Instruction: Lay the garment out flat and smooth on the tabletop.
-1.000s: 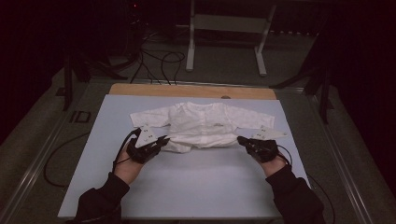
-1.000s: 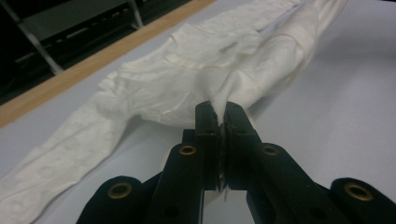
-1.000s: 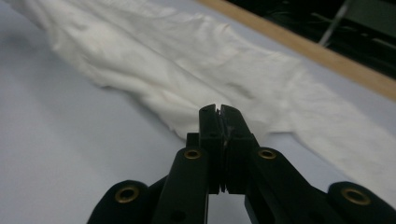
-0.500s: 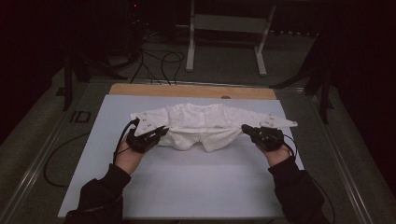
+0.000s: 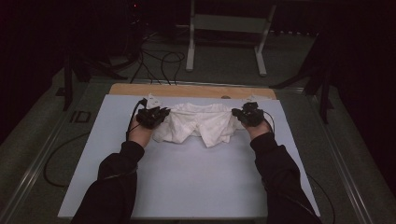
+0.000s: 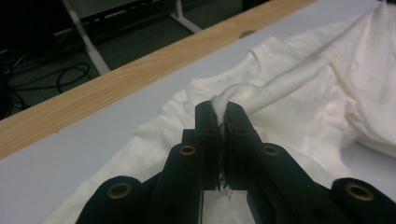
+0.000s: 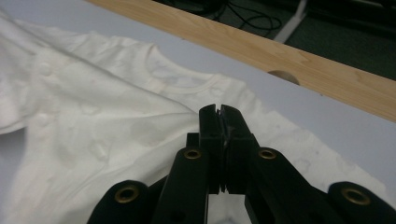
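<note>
High view: white garment (image 5: 201, 124) on grey mat (image 5: 187, 186), bunched near mat's far edge, just short of wooden strip (image 5: 187, 90). Left gripper (image 5: 152, 116) at garment's left end, jaws clamped on cloth fold. Right gripper (image 5: 250, 114) at garment's right end, jaws pinched on cloth. Garment spans between both. Sleeved forearms (image 5: 116, 177) reach in over mat's near side.

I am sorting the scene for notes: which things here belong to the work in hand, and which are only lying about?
In the work:
- garment, white, on the mat
- left gripper, shut on its fabric
- right gripper, shut on its fabric

Lying about:
- wooden strip behind the mat
- cables on the floor
- metal stand
</note>
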Action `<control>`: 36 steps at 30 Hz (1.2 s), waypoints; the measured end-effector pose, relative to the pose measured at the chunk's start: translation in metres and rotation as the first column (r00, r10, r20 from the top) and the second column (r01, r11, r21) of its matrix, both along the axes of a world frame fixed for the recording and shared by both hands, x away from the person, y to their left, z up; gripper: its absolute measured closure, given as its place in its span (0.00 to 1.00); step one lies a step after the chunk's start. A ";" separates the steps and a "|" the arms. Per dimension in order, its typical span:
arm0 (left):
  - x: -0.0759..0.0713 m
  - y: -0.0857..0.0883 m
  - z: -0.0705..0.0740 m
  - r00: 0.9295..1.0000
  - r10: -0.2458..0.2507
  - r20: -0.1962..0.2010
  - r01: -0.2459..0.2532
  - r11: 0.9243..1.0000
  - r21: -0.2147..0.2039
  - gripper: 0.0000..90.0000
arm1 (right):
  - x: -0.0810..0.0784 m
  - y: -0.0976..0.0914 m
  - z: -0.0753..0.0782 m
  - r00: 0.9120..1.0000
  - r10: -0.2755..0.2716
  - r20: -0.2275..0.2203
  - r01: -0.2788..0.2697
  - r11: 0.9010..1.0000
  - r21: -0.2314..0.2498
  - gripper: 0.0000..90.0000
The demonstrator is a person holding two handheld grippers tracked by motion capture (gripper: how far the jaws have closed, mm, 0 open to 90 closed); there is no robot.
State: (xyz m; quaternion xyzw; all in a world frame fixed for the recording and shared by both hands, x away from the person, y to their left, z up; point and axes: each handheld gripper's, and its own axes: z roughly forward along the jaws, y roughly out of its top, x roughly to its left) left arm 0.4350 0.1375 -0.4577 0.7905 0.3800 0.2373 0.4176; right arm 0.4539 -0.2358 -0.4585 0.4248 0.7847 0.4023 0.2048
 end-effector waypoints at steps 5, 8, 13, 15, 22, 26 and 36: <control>0.018 0.000 -0.009 0.998 0.049 -0.028 -0.049 0.999 -0.018 0.89 | 0.022 0.003 -0.011 0.999 -0.039 -0.028 0.039 0.999 0.019 0.91; 0.021 0.001 -0.012 0.995 0.084 -0.057 -0.086 0.996 -0.032 0.56 | 0.027 0.006 -0.016 0.997 -0.045 -0.057 0.047 0.998 0.037 0.63; 0.014 0.007 -0.011 0.995 0.076 -0.060 -0.078 0.997 -0.025 0.33 | 0.019 0.009 -0.012 0.999 -0.004 -0.054 0.007 0.998 0.057 0.42; 0.009 0.010 -0.010 0.996 0.063 -0.064 -0.065 0.997 -0.030 0.27 | 0.013 0.010 -0.008 0.999 0.020 -0.048 -0.017 0.997 0.076 0.36; -0.013 0.015 -0.003 0.999 -0.008 -0.054 0.007 1.000 -0.019 0.14 | -0.019 0.014 0.006 0.994 0.111 -0.002 -0.111 0.990 0.091 0.22; -0.028 0.020 0.003 0.998 -0.044 -0.043 0.042 0.997 -0.059 0.09 | -0.034 0.013 0.011 0.988 0.153 0.018 -0.154 0.982 0.105 0.16; -0.069 0.026 0.013 0.988 -0.154 -0.009 0.153 0.983 -0.100 0.00 | -0.085 0.015 0.009 0.971 0.238 0.035 -0.240 0.966 0.093 0.15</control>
